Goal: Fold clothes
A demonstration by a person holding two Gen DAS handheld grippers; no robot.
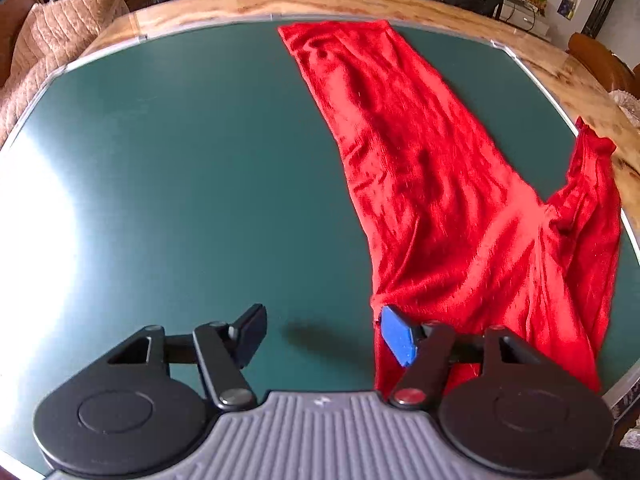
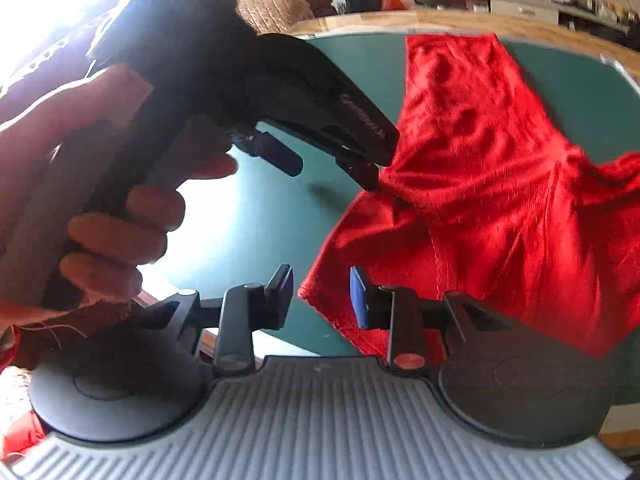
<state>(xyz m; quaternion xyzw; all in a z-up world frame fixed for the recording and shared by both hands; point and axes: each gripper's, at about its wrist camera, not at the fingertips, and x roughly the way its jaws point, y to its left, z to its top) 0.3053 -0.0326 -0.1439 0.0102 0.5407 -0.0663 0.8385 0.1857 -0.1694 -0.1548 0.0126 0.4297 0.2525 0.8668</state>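
1. The red garment (image 1: 432, 184) lies on the green table top (image 1: 180, 160), stretched out in a long band from the far edge toward the near right, where it bunches and a flap rises near the table's rim. It looks thin, soft and light (a knit, judging by the fine ribbing and the many small creases), so I expect it to sag and slide rather than hold a fold line by itself.

2. In the right wrist view a sewn seam runs down the cloth and a hemmed corner (image 2: 316, 296) sits just in front of the jaws. Hems and corners are the best places to take hold, I judge: doubled fabric is less likely to slip out of flat pads.

3. The left gripper (image 1: 324, 336) has its jaws spread, with bare table between them; its blue pad (image 1: 396, 336) is right at the garment's near edge, and I cannot tell whether it touches.

4. The right gripper (image 2: 320, 296) is partly spread too, pinching nothing; the hemmed corner pokes into the gap.

5. A person's hand (image 2: 100, 208) grips the left tool's handle at the left of that view.

6. Beyond the table's wooden border (image 1: 360, 4) are a sofa and cluttered shelves.
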